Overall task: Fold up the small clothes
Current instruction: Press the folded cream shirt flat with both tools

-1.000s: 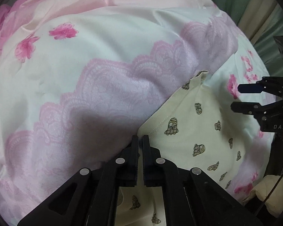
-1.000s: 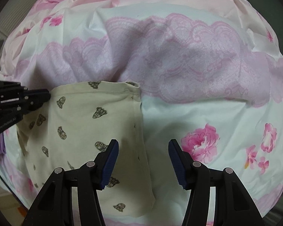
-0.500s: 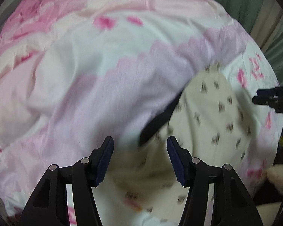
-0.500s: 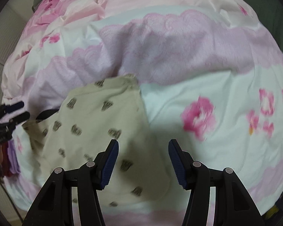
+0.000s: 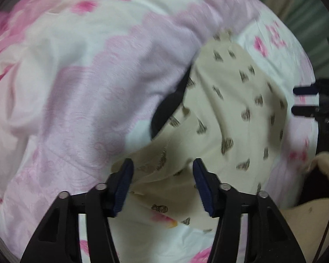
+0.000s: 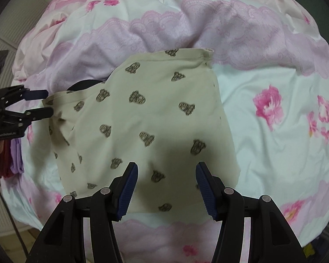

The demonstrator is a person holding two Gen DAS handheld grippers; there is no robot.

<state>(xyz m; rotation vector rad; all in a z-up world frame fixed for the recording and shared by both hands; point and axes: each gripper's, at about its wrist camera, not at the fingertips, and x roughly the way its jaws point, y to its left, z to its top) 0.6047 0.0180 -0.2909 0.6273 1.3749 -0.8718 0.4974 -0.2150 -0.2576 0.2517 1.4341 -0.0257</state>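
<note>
A small cream garment [image 6: 155, 114] with dark printed figures lies folded on the pink floral bedspread [image 6: 274, 83]; it also shows blurred in the left wrist view [image 5: 241, 118]. A dark band [image 5: 171, 103] shows at its left edge, also seen in the right wrist view [image 6: 85, 84]. My left gripper [image 5: 162, 186] is open and empty over the garment's near corner; it appears at the garment's left edge in the right wrist view [image 6: 40, 103]. My right gripper [image 6: 164, 188] is open and empty above the garment's near edge; it shows at the right of the left wrist view [image 5: 304, 100].
The bedspread [image 5: 81, 87] is rumpled with a lilac lace band behind the garment. Folded purple and red cloth [image 6: 13, 155] hangs off the bed's left side. A beige plush object [image 5: 326, 168] and a green wall [image 5: 307, 28] lie past the bed's right edge.
My left gripper has opened and let go of the garment, then drawn back. The right gripper has pulled back too, staying open. The garment's left corner now lies loosely folded.
</note>
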